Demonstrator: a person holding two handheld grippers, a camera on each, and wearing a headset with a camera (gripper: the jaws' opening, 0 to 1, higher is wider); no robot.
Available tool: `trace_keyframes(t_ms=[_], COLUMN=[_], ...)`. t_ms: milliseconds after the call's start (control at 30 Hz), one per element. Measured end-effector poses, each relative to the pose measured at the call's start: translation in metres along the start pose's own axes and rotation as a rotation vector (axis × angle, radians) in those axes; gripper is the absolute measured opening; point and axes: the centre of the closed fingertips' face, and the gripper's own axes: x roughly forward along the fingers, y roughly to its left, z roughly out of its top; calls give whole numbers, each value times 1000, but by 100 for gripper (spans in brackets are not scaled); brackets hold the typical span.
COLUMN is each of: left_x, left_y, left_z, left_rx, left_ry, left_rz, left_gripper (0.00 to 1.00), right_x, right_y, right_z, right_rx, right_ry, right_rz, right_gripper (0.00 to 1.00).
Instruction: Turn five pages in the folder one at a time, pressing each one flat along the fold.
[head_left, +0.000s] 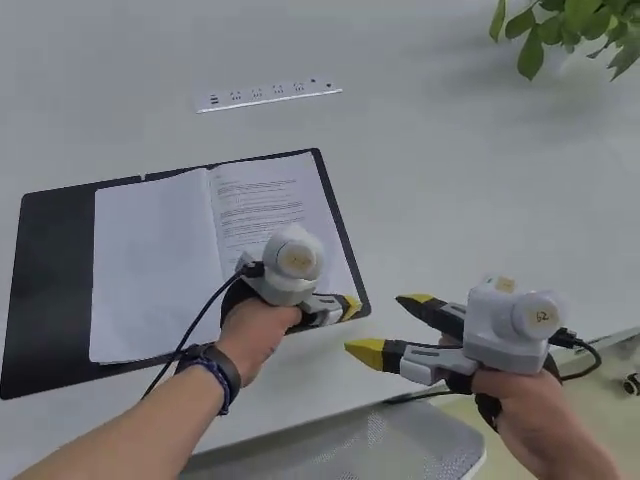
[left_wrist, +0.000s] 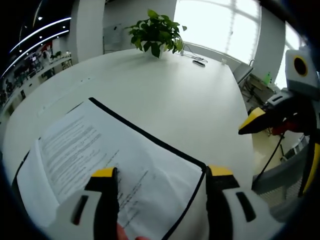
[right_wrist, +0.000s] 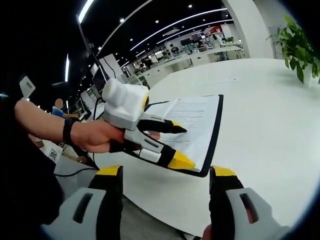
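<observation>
1. Lying open on the white table, the folder presents a blank page on its left and a printed page on its right; the fold runs between them
2. The left gripper hangs at the near right corner of the printed page. Its jaws are parted: in the left gripper view one sits over the sheet, the other just beyond the folder's black edge. Nothing is gripped, and whether a tip touches the paper cannot be told
3. The right gripper is held off the folder to its right, near the table's edge, with its jaws spread and empty and its tips pointing towards the left gripper
4. Step in hand, as judged: the approach to a page turn, with the corner not yet taken. How many of the five turns are done cannot be read from the pages
5. Next move, as judged: a light closing on the single top sheet at its corner, a lift across to the left side, then a press along the fold. Taking two sheets together is the risk
6. A power strip and a plant stand well beyond the folder
</observation>
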Motion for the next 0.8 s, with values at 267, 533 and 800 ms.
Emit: trace_keyframes(t_ms=[267,533,800], left_x=[4,3,6], left_y=[2,3,5], left_z=[-8,-3,-5], left_rx=[71,28,57], left_ry=[-12,-30,-20], left_rz=[29,11,51], left_gripper=[73,74,70], right_x=[1,9,13], right_y=[-6,-4,-2], right_z=[1,1,4], right_rx=[20,19,20], right_ry=[-4,-1,-1], right_rz=[-2,15,29], right_gripper=[69,68,68])
